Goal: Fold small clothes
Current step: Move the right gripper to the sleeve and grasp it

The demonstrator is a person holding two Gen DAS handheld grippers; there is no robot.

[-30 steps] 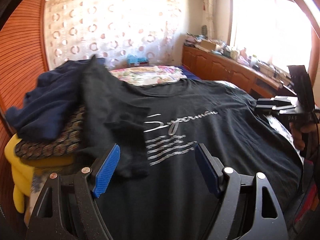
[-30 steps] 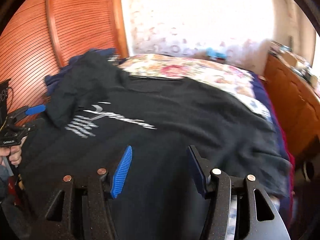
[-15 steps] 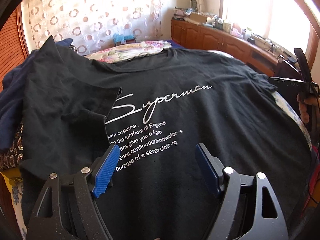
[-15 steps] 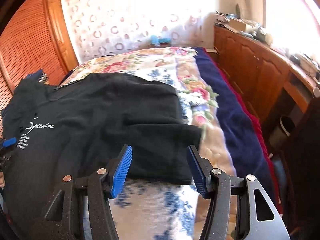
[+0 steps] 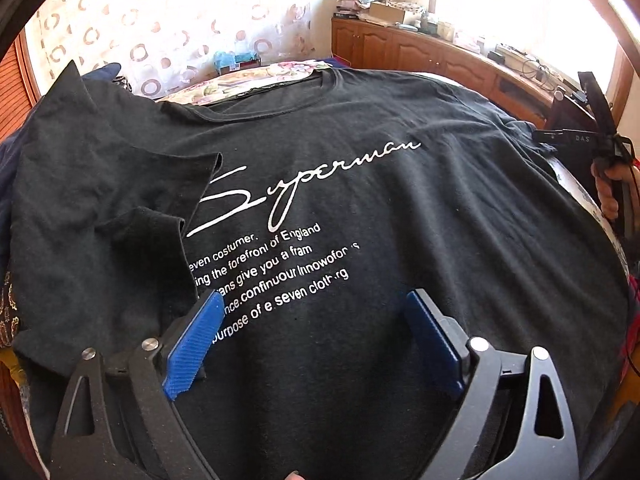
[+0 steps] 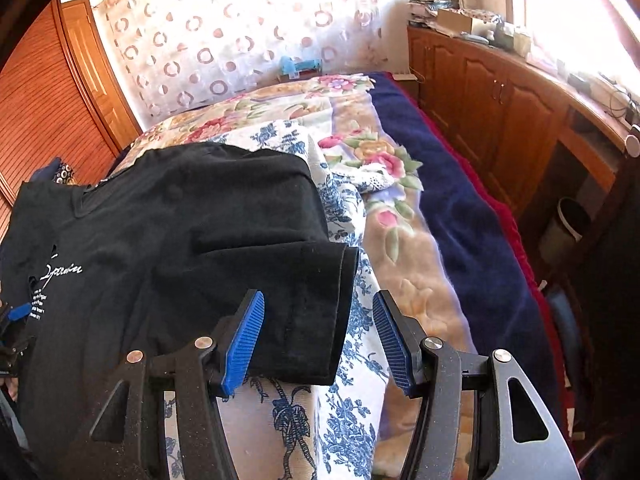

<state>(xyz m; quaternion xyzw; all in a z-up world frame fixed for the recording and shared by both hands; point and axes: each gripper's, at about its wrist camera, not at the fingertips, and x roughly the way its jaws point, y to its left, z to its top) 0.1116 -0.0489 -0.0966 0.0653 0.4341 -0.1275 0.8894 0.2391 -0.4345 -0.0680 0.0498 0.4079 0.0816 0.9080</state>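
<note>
Handling, as judged from the two wrist views: the black cotton T-shirt with white script lettering point(image 5: 400, 208) appears light, limp and non-slippery, so it will likely drape and crease wherever it is lifted; the hemmed sleeve edges and shoulder seams seem the firmest places to pinch. The shirt lies front-up, spread across the bed with floral blue-and-white covers point(image 6: 404, 240). One sleeve point(image 5: 152, 184) is already turned inward over the chest, partly covering the print; the opposite sleeve point(image 6: 304, 300) lies flat, extended over the bed cover. The left tool point(image 5: 316, 340) hovers wide open above the lower print, gripping nothing. The right tool point(image 6: 318, 332) is likewise wide open and empty, its blue pads point(image 6: 244, 340) bracketing the extended sleeve's cuff.
</note>
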